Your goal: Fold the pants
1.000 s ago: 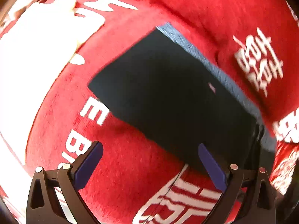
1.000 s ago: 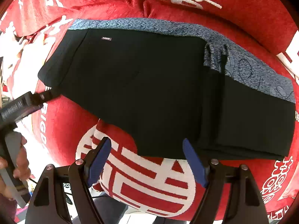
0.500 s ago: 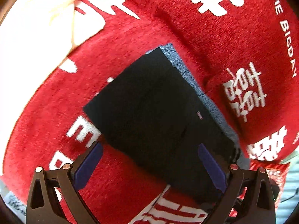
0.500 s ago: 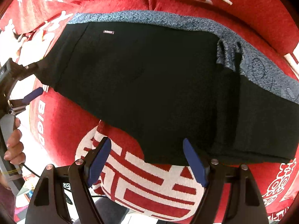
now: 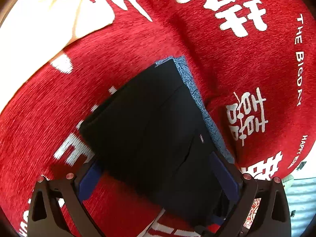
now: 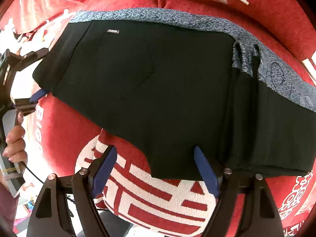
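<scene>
The black pants (image 6: 158,90) lie folded on a red blanket, with a blue-grey patterned lining (image 6: 276,73) along the far edge and a small label near the waist. They also show in the left wrist view (image 5: 154,130). My left gripper (image 5: 158,175) is open, its blue pads on either side of the near end of the pants. It also shows at the left edge of the right wrist view (image 6: 33,75), at the waist end. My right gripper (image 6: 156,169) is open at the near hem of the pants, holding nothing.
The red blanket (image 5: 227,55) with white characters covers the whole surface. A red and white cushion (image 6: 150,201) lies under the near edge. A cream cloth (image 5: 49,9) lies far left. A hand (image 6: 15,144) holds the left gripper's handle.
My left gripper has pulled back and tilted, so the pants look smaller and sit between its fingers. My right gripper has moved closer to the pants' near hem.
</scene>
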A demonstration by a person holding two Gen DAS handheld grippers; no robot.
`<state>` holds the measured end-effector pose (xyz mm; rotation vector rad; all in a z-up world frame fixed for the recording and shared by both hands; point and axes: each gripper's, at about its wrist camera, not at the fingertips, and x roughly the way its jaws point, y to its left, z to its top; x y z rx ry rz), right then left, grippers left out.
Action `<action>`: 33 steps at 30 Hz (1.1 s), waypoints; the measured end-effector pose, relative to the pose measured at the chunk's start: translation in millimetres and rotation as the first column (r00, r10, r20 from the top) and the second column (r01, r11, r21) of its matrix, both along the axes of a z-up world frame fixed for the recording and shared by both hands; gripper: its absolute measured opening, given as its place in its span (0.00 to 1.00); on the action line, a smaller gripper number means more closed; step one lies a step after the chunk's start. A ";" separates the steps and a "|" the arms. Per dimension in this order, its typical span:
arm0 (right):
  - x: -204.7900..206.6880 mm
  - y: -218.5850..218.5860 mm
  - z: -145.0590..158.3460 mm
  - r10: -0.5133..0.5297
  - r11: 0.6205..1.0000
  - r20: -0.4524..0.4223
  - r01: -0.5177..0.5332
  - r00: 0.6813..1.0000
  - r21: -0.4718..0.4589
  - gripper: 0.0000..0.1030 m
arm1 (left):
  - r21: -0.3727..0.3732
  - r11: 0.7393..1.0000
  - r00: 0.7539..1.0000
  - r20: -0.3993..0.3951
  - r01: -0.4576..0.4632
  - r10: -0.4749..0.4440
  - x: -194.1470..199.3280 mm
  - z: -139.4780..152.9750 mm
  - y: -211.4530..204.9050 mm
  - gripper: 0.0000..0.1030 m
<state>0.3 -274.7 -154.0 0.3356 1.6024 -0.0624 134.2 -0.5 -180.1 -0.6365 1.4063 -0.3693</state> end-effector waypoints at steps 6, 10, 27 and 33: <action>-0.4 -0.3 -0.7 0.005 1.000 -0.002 -0.005 1.000 0.008 0.82 | -0.049 0.999 1.000 0.008 -0.010 0.010 1.7 12.6 -4.1 0.99; -0.7 2.7 -1.4 0.015 1.000 0.002 -0.015 1.000 0.008 0.83 | -0.029 0.999 0.998 0.050 0.026 -0.025 1.8 21.4 -14.3 0.99; 103.1 -30.1 60.9 0.008 0.985 0.126 -0.029 0.992 0.167 0.83 | 0.662 0.700 0.771 0.288 0.269 -0.569 -52.1 49.7 -117.7 0.47; 180.4 26.3 64.2 0.134 0.938 0.076 -0.151 0.988 0.311 0.86 | 0.686 0.670 0.746 0.282 0.282 -0.603 -61.9 46.3 -126.5 0.47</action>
